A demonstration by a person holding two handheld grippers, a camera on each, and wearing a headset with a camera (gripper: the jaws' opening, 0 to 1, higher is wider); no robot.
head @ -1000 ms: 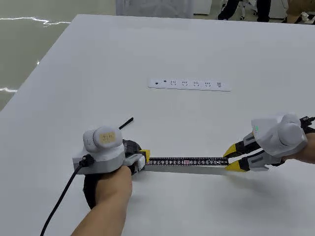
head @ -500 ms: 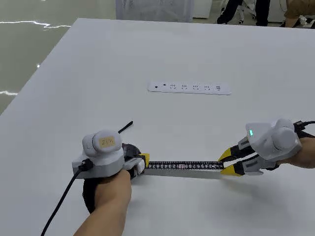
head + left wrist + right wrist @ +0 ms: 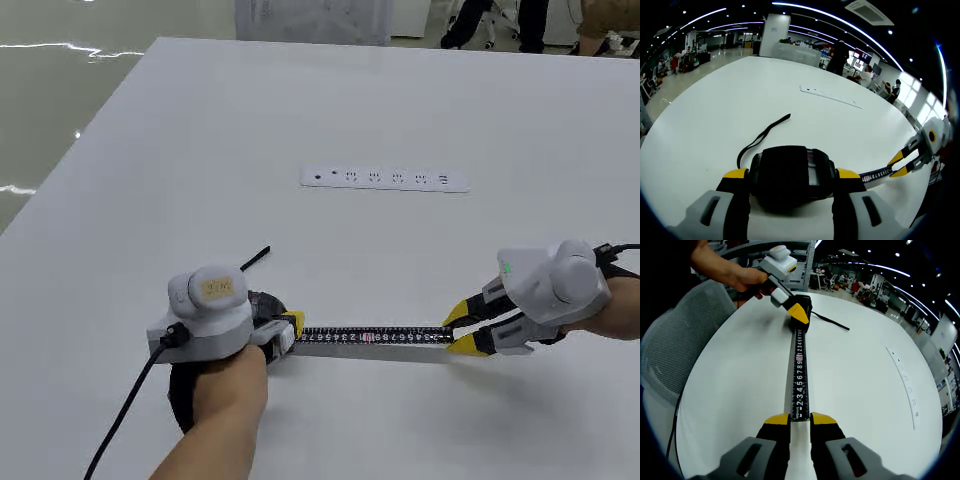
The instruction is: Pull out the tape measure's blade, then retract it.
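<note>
1. My left gripper (image 3: pixel 285 330) is clenched on the black tape measure case (image 3: pixel 790 175), with a yellow-tipped jaw pressed to either side of it.
2. My right gripper (image 3: pixel 462 332) is closed to a narrow gap and pinches the blade (image 3: pixel 799 370) at its free end (the hook itself is hidden between the tips).
3. The blade lies drawn out flat on the white table (image 3: pixel 350 100), running straight between the two grippers.
4. The black wrist strap (image 3: pixel 256 252) trails on the table beyond the case. A white power strip (image 3: pixel 384 178) lies well apart, farther back.
</note>
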